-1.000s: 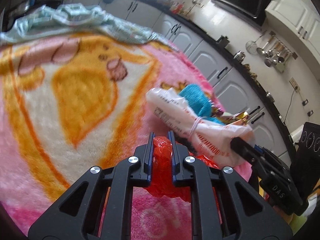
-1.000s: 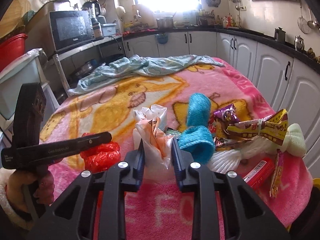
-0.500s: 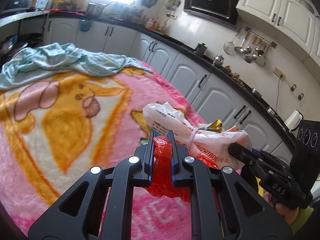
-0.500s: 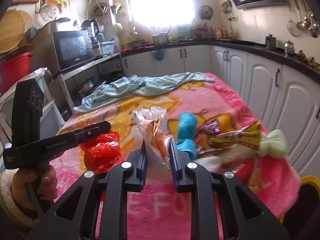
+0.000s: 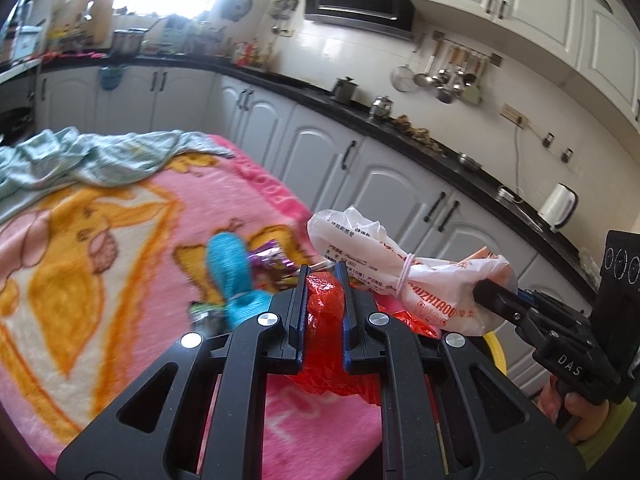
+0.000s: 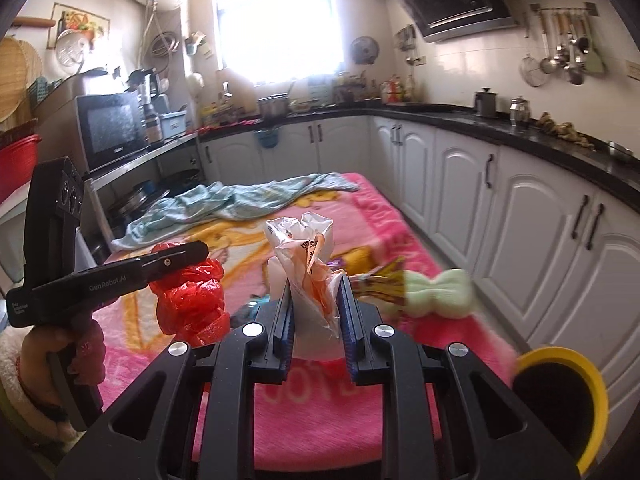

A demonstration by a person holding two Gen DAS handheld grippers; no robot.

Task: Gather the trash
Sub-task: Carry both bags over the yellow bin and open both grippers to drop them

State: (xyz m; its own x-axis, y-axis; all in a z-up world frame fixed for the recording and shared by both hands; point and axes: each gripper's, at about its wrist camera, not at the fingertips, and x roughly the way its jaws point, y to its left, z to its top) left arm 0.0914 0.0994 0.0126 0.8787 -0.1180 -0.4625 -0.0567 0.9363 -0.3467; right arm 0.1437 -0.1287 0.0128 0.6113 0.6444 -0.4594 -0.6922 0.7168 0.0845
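**Trash bags lifted, bin still to reach**

Red plastic bag [image 5: 322, 300] clamped between left gripper [image 5: 322, 280] fingers, hanging clear above the pink blanket [image 5: 100, 280]. White plastic bag [image 6: 308, 264], knotted with a band, pinched in right gripper [image 6: 314, 292], likewise raised off the table. Yellow-rimmed bin [image 6: 560, 396] seen at near right, below the table edge. Left behind on the blanket, to the far side of the bags: blue knitted piece [image 5: 232, 268], purple wrapper [image 5: 268, 260], yellow wrapper [image 6: 384, 284], pale green sponge [image 6: 436, 292].

Risks judged from here: thin, slippery film sliding out of either pinch during a swing toward the bin; dangling red folds snagging on the fleece; bags colliding, held so close together.
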